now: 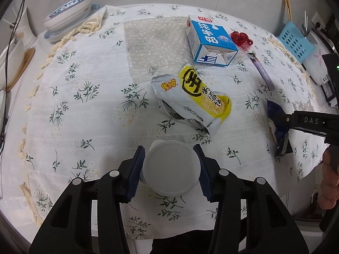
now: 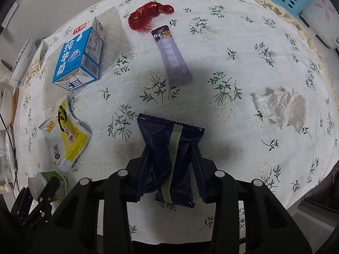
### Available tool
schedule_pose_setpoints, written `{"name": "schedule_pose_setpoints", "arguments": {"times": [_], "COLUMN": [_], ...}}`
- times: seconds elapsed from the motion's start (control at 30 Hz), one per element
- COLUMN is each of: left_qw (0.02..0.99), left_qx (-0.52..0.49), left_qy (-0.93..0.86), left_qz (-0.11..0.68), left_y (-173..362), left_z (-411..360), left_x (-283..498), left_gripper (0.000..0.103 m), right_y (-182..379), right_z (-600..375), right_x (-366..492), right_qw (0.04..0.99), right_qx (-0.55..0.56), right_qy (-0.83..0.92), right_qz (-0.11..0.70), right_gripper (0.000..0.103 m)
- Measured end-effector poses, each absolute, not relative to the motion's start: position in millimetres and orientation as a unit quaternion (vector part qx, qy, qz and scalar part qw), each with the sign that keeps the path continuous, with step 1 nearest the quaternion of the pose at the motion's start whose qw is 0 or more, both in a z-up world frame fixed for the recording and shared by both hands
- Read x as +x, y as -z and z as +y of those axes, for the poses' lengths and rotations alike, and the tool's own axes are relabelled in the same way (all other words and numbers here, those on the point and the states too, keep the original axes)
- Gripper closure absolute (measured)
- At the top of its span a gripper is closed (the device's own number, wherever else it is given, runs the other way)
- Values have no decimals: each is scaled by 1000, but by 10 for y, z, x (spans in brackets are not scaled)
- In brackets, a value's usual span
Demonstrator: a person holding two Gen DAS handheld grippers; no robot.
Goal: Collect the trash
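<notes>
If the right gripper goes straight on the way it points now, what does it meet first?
The right gripper points steeply down and its pads already pinch the dark blue foil wrapper. Straight on, it would likely press this wrapper into the white floral tablecloth just below.

We read "纯牛奶" in large white characters on the blue milk carton (image 2: 79, 58), with "光明" on the red patch at its top corner. The yellow and grey snack packet (image 1: 191, 99) carries "米多奇" in orange beside a large black character we cannot make out. The purple sachet (image 2: 172, 60) shows the number "24" at its dark end. The right hand-held gripper (image 1: 275, 119) bears the letters "DAS".
</notes>
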State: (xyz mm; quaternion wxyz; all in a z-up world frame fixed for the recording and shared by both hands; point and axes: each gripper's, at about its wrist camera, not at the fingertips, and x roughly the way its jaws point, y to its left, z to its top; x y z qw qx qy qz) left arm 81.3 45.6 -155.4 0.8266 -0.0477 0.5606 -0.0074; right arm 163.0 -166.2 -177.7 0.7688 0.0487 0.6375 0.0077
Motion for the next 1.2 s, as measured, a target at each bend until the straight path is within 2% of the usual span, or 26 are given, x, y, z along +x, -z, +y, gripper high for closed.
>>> {"name": "schedule_pose_setpoints", "arguments": {"times": [1.2], "left_qw": [844], "left_qx": [-39], "left_qy": [3], "left_qz": [534], "left_y": [1177], "left_z": [269], "left_x": [704], "left_gripper": [57], "right_y": [1262], "right_z": [-1779], "right_x": [1336], "right_qw": [814], "right_qx": [28], "right_qy": [-26], "right_qz": [580], "right_gripper": [69]}}
